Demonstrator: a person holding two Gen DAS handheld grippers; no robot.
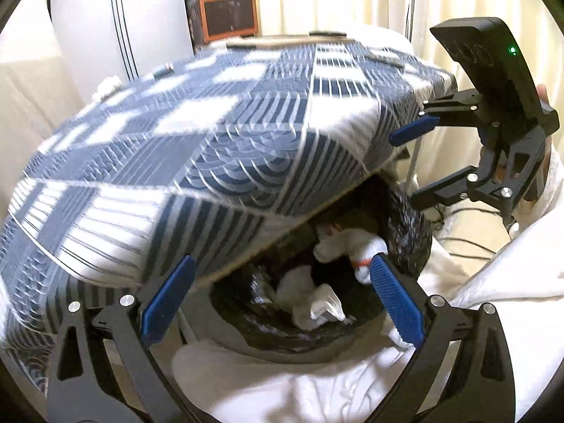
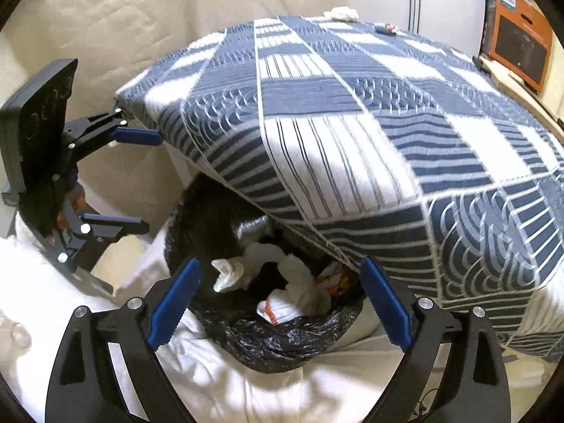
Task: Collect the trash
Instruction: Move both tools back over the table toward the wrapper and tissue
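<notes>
- My left gripper [image 1: 282, 299] has its jaws spread wide with nothing between them; the blue pads [image 1: 396, 299] are ribbed rubber on black frames.
- My right gripper [image 2: 278, 303] is likewise wide apart and empty.
- Just ahead of and below both tools sits the bin bag [image 2: 268, 342], crinkled glossy black plastic with its rim rolled outward.
- Inside it lies the trash [image 2: 299, 289]: crumpled white tissues, one wad with an orange band, and a scrap of orange-printed wrapper I can't read.
- From the left view the same tissues [image 1: 310, 296] show soft and blurred near my right pad.
- White rumpled cloth [image 2: 246, 387] lies under the bag, nearest to me.
- Above and beyond the bag hangs a quilted cover [image 2: 370, 123], navy and white patchwork with stitched waves and stripes; it hides the bag's far half.
- On the cover's far edge I see a white crumpled wad [image 2: 341, 13] and a small item [image 2: 387, 28] too tiny to identify.
- Far off right stands an orange box [image 2: 521, 40], partly cut off by the lens edge.
</notes>
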